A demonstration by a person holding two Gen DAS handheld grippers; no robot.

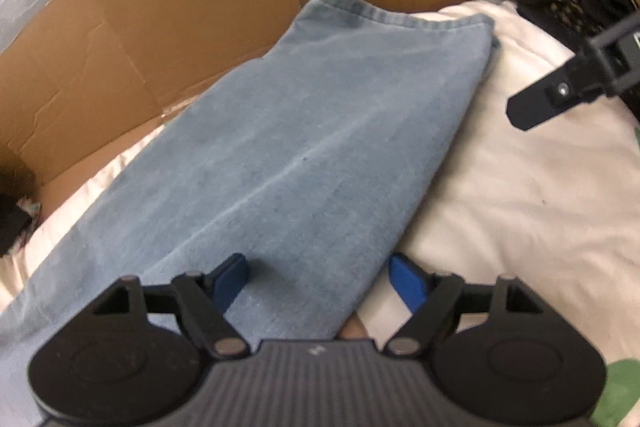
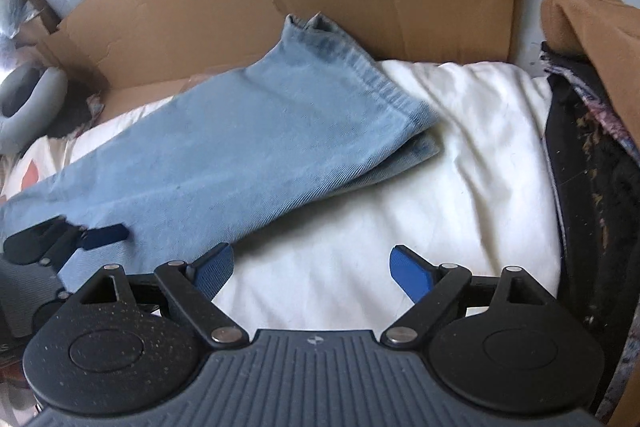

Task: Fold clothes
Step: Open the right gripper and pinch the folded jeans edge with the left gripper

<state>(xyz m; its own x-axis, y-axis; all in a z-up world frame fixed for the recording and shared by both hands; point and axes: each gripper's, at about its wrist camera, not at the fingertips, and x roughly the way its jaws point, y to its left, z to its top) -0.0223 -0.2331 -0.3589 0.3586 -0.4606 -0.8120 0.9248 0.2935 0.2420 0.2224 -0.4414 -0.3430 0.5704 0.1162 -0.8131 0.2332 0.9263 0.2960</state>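
Left claw (image 1: 320, 281) sat closest to its lens, blue pads (image 1: 230, 281) spread wide, one pad over the denim and the other just off its right edge above the white bedding (image 1: 500, 207). Nothing was clamped; the cloth lay slack beneath the gap. Judged: the claw straddled the near edge so it could close on that edge for the next fold.

Jeans (image 1: 304, 131) lay flat on the bedding, legs stacked one on the other, hem end (image 1: 400, 13) pointing away toward the cardboard box (image 1: 180, 27). Stacked legs suggested the lengthwise fold was done and a crosswise fold remained. Far hem corner rested against the box wall, which could snag when lifted.

Right claw (image 2: 312, 273) hovered over bare bedding to the right of the jeans (image 2: 240, 147), pads (image 2: 412, 277) apart and empty, its left pad just at the denim edge. In this view the left claw (image 2: 80, 239) showed at the left, low over the denim. Judged: both claws stood at the same end so they could carry it toward the hem together.

Dark and tan clothes (image 2: 592, 107) lay piled at the right, likely awaiting or already folded; cannot tell which.
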